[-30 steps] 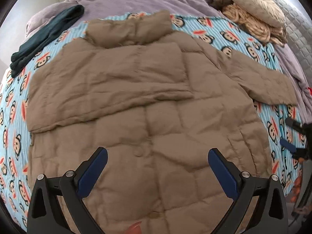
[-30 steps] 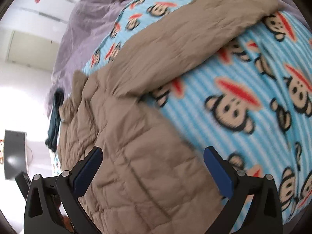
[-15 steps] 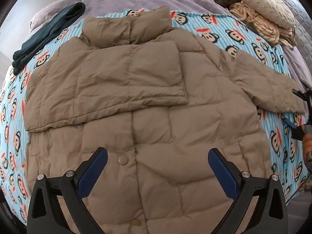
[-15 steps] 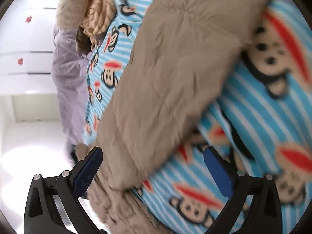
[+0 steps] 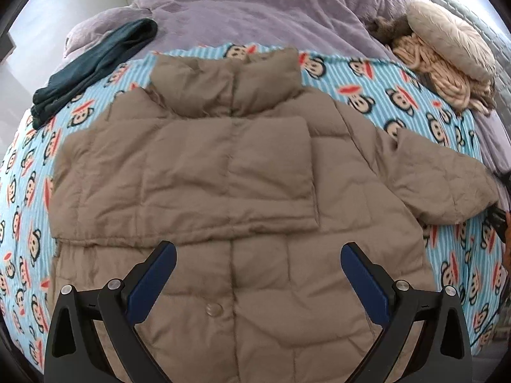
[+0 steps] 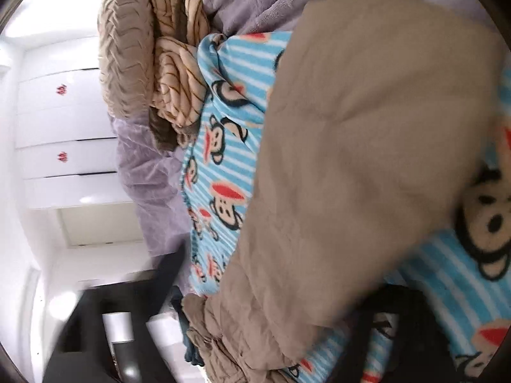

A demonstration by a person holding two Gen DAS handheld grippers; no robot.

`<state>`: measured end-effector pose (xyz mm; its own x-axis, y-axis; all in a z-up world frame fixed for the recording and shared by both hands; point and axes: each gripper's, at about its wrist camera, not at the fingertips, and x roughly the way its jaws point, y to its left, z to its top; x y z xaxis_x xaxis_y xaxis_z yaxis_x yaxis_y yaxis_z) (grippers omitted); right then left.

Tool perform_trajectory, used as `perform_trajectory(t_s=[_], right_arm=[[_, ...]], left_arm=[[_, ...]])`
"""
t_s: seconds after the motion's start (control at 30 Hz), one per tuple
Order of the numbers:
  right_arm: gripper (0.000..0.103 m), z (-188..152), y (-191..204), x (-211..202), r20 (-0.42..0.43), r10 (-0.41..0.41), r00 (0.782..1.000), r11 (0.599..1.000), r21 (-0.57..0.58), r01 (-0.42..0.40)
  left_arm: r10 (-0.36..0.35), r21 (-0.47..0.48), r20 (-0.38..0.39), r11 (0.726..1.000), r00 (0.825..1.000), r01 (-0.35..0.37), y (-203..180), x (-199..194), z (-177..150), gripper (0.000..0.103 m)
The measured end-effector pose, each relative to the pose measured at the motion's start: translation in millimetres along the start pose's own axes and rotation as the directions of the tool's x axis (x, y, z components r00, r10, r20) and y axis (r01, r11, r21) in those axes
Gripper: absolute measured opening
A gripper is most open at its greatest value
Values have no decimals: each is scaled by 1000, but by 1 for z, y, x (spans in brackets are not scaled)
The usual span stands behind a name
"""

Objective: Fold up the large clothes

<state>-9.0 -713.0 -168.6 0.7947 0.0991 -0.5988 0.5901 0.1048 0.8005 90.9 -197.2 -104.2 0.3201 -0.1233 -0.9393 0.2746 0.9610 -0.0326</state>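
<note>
Tan jacket sleeve (image 6: 351,159) between right gripper's (image 6: 262,312) closing jaws.

A bed fills the scene, spread with a blue striped monkey-print blanket (image 5: 399,95) over a lilac plush cover (image 5: 255,9) that bunches at the far side. A dark teal folded cloth (image 5: 92,67) lies far left; a beige ribbed cushion (image 5: 447,35) sits on knitted throws (image 5: 437,73) far right. White wardrobe doors (image 6: 64,118) with small red marks stand in bright light.
</note>
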Motion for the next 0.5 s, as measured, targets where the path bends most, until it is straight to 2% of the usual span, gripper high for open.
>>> perform_trajectory(t_s=[0.03,0.17,0.23,0.3,0.4,0.47,0.5], right_arm=[[7,-1,2,-1,-8,-11,1000,1000,-8,11],[7,-7,34,-12,8,-2,1000,989,-149,3],[7,-20,62,-11,4,3,1000,969,-248,-2],[7,-39,96,-9,-11,6,1000,932,-362,-9],[7,-77,146,-1,-39,13,999,852,-523,-32],[7,-108,177,6,-52,9,999,781,-623,-40],[7,-128,195,12,-58,2,998,730,-683,-41]], left_arm=[[7,-4,6,1000,1000,-7,3,-1,2,103],[34,-44,41,999,999,-33,26,-6,12,103],[43,-70,49,997,998,-40,39,-7,16,103],[54,-94,53,994,997,-49,51,-7,19,103],[71,-134,58,989,996,-63,69,-7,20,103],[66,-164,64,985,996,-54,82,-8,20,103],[62,-174,68,984,996,-50,88,-8,19,103]])
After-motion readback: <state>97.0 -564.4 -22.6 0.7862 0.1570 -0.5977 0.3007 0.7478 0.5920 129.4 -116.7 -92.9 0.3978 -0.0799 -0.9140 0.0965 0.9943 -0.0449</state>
